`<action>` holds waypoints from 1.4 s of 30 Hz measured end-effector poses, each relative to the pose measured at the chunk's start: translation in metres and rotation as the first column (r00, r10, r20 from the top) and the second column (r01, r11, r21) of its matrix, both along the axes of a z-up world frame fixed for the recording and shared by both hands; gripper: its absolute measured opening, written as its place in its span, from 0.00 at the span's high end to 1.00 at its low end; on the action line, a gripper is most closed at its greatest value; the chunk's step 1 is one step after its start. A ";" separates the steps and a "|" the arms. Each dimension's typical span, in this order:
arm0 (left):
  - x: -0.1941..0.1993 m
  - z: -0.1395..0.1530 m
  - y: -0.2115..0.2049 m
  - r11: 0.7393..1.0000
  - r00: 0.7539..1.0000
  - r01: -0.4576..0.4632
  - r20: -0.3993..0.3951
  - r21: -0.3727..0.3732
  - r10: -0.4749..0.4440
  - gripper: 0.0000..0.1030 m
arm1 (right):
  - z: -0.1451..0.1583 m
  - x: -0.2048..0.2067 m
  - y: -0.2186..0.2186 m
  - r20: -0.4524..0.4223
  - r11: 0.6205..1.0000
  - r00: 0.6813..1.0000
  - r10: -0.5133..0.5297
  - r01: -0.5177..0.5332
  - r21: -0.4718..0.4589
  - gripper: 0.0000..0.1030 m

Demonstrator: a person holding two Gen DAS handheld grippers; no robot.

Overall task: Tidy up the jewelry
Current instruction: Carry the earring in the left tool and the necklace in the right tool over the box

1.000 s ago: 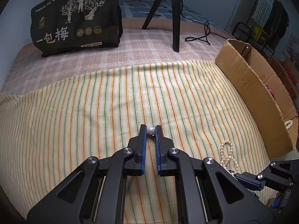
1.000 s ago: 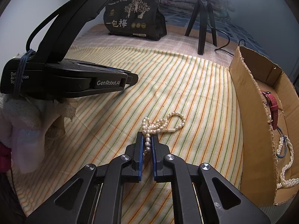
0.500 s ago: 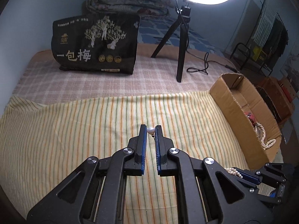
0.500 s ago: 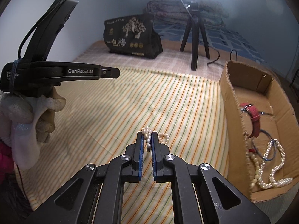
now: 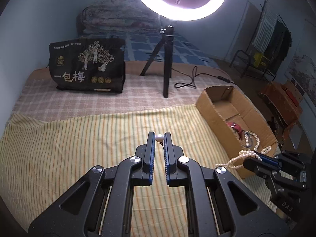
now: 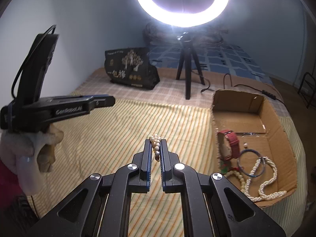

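The left gripper (image 5: 159,138) pinches a single pearl (image 5: 159,138) above the striped cloth (image 5: 79,148). The right gripper (image 6: 156,148) clamps a pearl strand (image 6: 156,143), with the cardboard box (image 6: 276,122) of jewelry just to the right.

2 wrist views, angled down over shared striped cloth (image 5: 79,148), cardboard box (image 6: 276,122)

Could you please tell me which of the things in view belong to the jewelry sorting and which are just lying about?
Part of the job:
- single pearl in the left gripper
- pearl strand in the right gripper
- cardboard box, holding a red watch, blue ring and pearl necklace

Just lying about:
- black bag
- ring light on its tripod
- striped cloth
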State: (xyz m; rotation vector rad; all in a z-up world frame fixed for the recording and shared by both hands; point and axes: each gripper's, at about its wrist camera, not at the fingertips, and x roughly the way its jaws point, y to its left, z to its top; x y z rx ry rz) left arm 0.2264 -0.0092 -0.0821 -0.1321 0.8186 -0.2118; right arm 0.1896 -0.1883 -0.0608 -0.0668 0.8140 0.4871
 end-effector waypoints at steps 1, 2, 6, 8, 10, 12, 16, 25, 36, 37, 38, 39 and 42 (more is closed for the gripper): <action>-0.002 0.003 -0.004 1.000 1.000 0.008 0.005 -0.001 -0.008 0.94 | 0.003 0.000 -0.003 0.003 1.000 1.000 -0.005 0.005 0.005 0.94; -0.004 0.005 -0.007 1.000 1.000 0.015 0.009 -0.003 -0.015 0.94 | 0.005 0.000 -0.006 0.007 1.000 1.000 -0.011 0.011 0.008 0.94; -0.011 0.014 -0.023 0.999 0.999 0.046 0.026 -0.007 -0.046 0.94 | 0.018 -0.001 -0.019 0.035 0.999 0.999 -0.040 0.039 0.020 0.94; -0.015 0.018 -0.031 0.998 0.997 0.063 0.034 -0.007 -0.063 0.94 | 0.023 -0.001 -0.027 0.046 0.998 0.997 -0.058 0.057 0.027 0.94; -0.018 0.020 -0.039 0.997 0.996 0.077 0.040 -0.004 -0.077 0.94 | 0.028 -0.002 -0.036 0.056 0.997 0.996 -0.076 0.074 0.033 0.94; -0.021 0.022 -0.049 0.996 0.995 0.094 0.046 0.004 -0.094 0.94 | 0.033 -0.001 -0.046 0.068 0.995 0.993 -0.099 0.097 0.038 0.94; -0.024 0.023 -0.064 0.993 0.992 0.117 0.048 0.002 -0.117 0.94 | 0.041 0.002 -0.064 0.083 0.990 0.987 -0.137 0.134 0.045 0.94; -0.024 0.025 -0.103 0.986 0.985 0.168 0.053 -0.008 -0.167 0.94 | 0.042 0.019 -0.106 0.093 0.972 0.968 -0.235 0.232 0.047 0.94; -0.023 0.020 -0.147 0.975 0.974 0.222 0.051 0.003 -0.222 0.94 | 0.039 0.044 -0.132 0.084 0.958 0.955 -0.283 0.278 0.066 0.94; -0.023 0.019 -0.150 0.974 0.973 0.224 0.050 0.002 -0.224 0.94 | 0.038 0.048 -0.133 0.081 0.958 0.956 -0.283 0.278 0.067 0.94; -0.022 0.019 -0.153 0.974 0.973 0.227 0.049 0.000 -0.226 0.94 | 0.037 0.050 -0.134 0.079 0.958 0.956 -0.283 0.278 0.068 0.94; -0.022 0.018 -0.156 0.973 0.972 0.230 0.047 -0.001 -0.230 0.94 | 0.035 0.054 -0.135 0.074 0.957 0.956 -0.285 0.281 0.069 0.94; -0.022 0.017 -0.165 0.971 0.970 0.239 0.047 0.003 -0.239 0.94 | 0.030 0.061 -0.138 0.064 0.955 0.954 -0.294 0.290 0.068 0.94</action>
